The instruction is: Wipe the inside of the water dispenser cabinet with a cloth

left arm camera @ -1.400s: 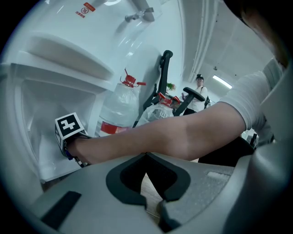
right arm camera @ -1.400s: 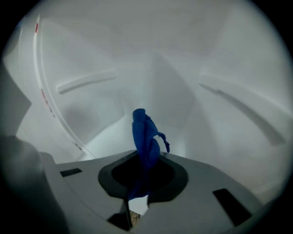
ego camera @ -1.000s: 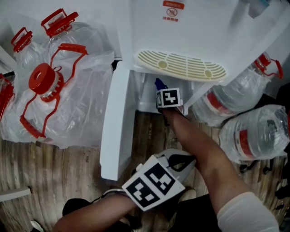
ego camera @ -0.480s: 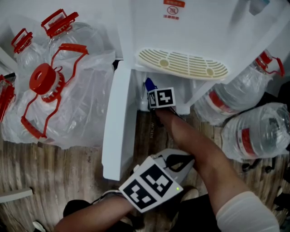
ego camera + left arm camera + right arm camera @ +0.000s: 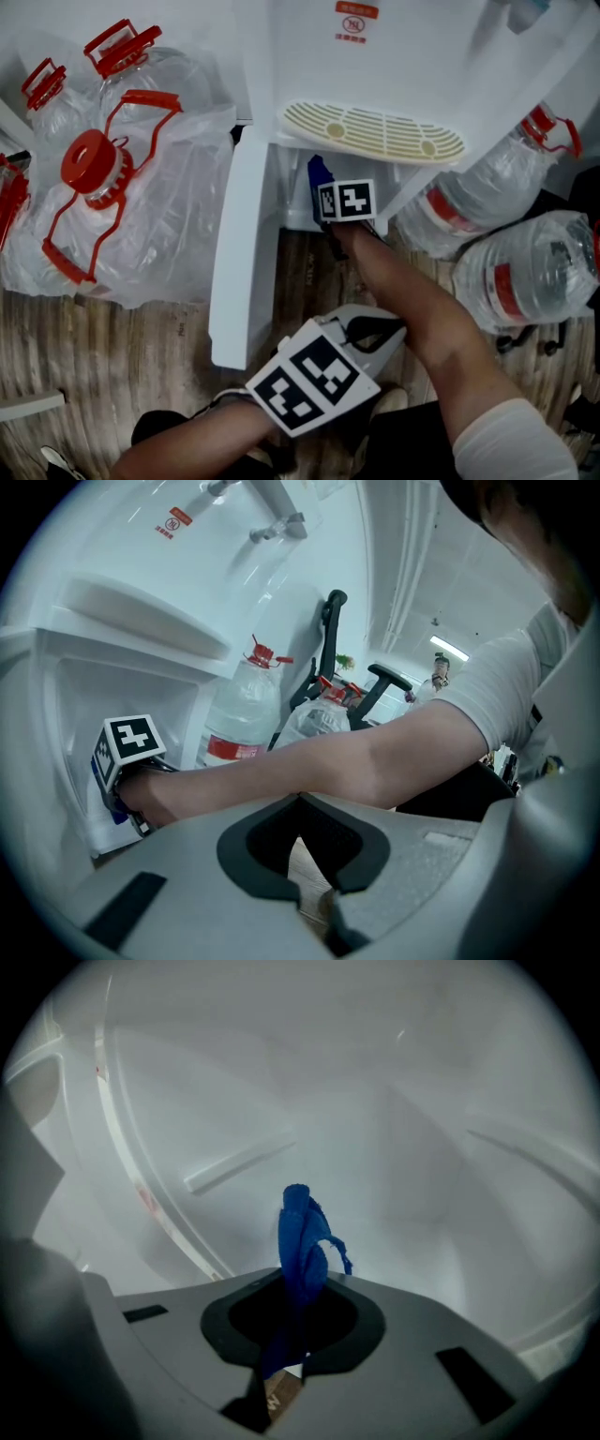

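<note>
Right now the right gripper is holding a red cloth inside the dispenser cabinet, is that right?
No. The cloth is blue, not red; the right gripper view shows it. The right gripper does hold it inside the dispenser cabinet.

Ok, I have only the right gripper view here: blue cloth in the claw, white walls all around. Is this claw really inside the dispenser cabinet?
Observer: Yes. In the head view the right claw reaches under the drip tray, into the open cabinet.
Operator: And the left claw, where is it?
Observer: The left claw is outside the cabinet, low and close to the person, closed and empty.
Operator: Is the door in the way?
Observer: No. The cabinet door stands open at the left of the opening, clear of the person's right forearm.
</note>
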